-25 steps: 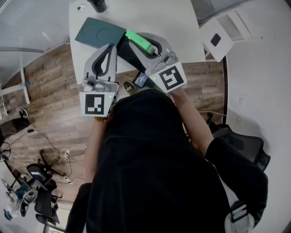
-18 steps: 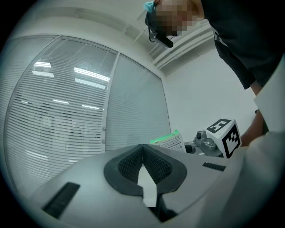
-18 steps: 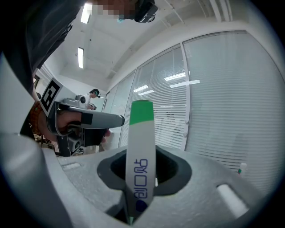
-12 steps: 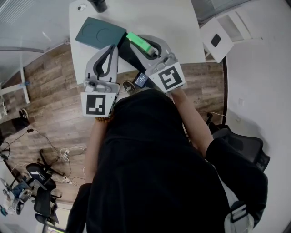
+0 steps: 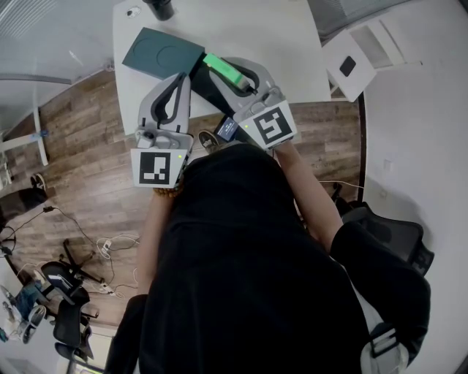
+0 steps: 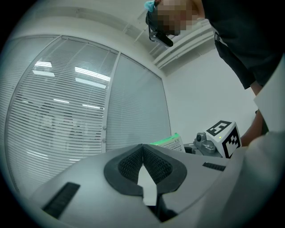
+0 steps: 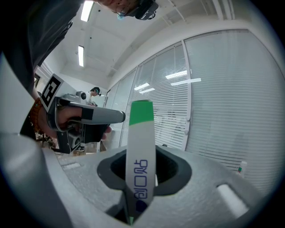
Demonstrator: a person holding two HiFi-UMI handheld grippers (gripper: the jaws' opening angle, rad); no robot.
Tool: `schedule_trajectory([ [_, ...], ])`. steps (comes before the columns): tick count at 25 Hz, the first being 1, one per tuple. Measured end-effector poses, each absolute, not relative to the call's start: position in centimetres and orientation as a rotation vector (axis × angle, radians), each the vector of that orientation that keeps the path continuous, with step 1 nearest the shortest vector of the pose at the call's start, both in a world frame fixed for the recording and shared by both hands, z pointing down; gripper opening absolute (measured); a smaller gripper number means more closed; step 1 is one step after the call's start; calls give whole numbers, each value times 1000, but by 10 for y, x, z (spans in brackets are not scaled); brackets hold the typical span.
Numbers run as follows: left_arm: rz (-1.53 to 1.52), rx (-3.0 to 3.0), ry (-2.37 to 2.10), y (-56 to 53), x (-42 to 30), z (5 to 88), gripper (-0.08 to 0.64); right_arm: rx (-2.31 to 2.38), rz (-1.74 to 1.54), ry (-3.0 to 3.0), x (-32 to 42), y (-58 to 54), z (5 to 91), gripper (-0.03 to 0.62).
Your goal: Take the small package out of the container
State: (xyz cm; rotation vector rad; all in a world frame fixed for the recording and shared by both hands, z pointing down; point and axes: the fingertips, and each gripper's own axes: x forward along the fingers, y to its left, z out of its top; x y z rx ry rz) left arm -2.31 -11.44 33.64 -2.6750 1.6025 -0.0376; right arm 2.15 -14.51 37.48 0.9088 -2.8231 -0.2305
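Observation:
The small package, a slim white pack with a green end, stands up between the jaws of my right gripper above the white table. In the right gripper view the package is pinched upright, and my right gripper is shut on it. A dark green flat box lies on the table at far left, with a dark container partly hidden under the grippers. My left gripper hovers beside it. Its tips meet with nothing between them.
A black cup and a small white item sit at the table's far edge. A small dark blue device lies at the near edge. A white stand is at the right, an office chair behind me.

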Motion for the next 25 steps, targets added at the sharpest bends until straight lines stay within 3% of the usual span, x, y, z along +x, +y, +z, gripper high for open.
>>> schedule_trajectory([
  [25,-42,-2661,1612,-113,-26,335,0,847,-236,-2784,12,-145,388,87],
])
